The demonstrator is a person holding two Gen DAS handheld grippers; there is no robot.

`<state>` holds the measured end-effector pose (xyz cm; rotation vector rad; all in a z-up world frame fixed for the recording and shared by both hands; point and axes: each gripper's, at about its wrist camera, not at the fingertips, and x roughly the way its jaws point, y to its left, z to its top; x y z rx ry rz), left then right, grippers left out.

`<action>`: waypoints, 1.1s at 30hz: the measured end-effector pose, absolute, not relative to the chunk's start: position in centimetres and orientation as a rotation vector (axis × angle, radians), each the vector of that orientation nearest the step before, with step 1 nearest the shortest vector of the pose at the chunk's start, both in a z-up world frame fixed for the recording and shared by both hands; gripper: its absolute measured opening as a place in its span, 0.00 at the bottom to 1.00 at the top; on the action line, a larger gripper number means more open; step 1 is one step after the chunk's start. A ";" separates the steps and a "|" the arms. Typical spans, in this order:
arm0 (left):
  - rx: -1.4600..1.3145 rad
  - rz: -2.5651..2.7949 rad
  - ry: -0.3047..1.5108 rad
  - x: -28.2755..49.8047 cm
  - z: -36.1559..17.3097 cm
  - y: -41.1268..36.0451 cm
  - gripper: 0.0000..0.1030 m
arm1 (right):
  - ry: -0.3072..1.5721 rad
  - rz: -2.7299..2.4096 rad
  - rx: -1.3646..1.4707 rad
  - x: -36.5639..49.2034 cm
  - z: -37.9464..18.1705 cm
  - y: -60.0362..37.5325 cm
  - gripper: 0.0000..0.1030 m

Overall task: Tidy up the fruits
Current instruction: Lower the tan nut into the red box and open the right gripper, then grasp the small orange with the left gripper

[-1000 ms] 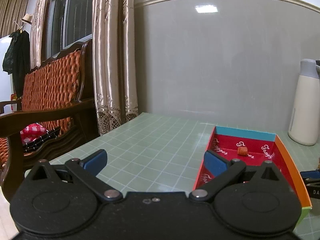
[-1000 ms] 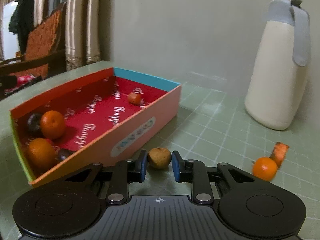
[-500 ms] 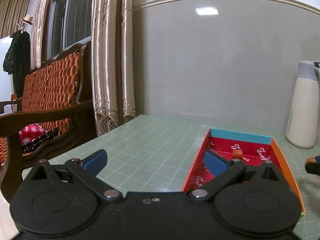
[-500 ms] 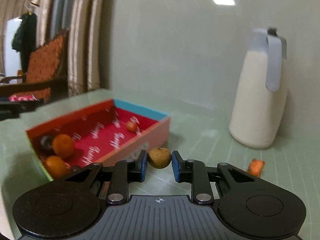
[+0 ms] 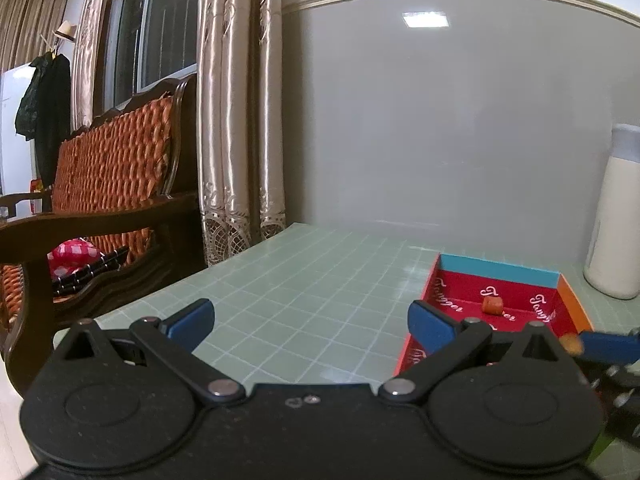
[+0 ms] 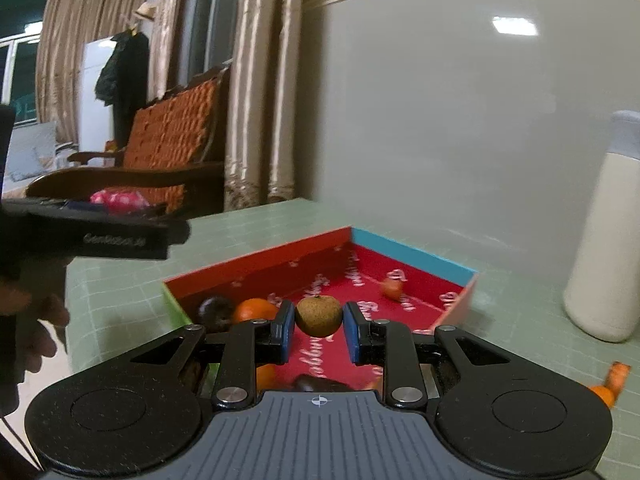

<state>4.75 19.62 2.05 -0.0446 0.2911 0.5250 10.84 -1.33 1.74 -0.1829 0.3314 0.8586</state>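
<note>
My right gripper (image 6: 319,330) is shut on a brown longan (image 6: 319,315) and holds it above the near end of the red box (image 6: 256,260). Inside the box lie an orange fruit (image 6: 254,309), a dark fruit (image 6: 214,310) and a small red piece (image 6: 392,288). My left gripper (image 5: 310,322) is open and empty over the green table (image 5: 300,280), left of the red box (image 5: 496,270). The right gripper's blue fingertip (image 5: 608,346) with the longan (image 5: 573,343) shows at the right edge of the left wrist view.
A white thermos (image 6: 608,240) stands right of the box. An orange fruit (image 6: 602,394) and a carrot piece (image 6: 618,372) lie on the table at the right. A wooden sofa (image 5: 100,208) and curtains (image 5: 236,120) stand beyond the table's left edge.
My right gripper has lifted the longan off the table and carried it left, over the box. The left gripper has stayed open and shifted slightly.
</note>
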 end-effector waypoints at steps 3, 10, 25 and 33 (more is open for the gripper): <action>-0.040 0.518 0.290 4.8 2.1 19.2 0.94 | 0.300 0.837 -0.170 10.7 1.5 -1.8 0.77; -0.073 0.494 0.296 4.8 2.2 19.1 0.94 | 0.255 0.728 -0.082 11.5 2.2 -5.4 0.87; -0.096 0.305 0.264 6.2 2.4 13.5 0.94 | 0.281 0.506 -0.030 12.9 2.7 -15.2 0.87; -0.074 0.112 0.257 9.0 1.6 5.2 0.94 | 0.282 0.422 -0.037 12.2 2.7 -20.6 0.87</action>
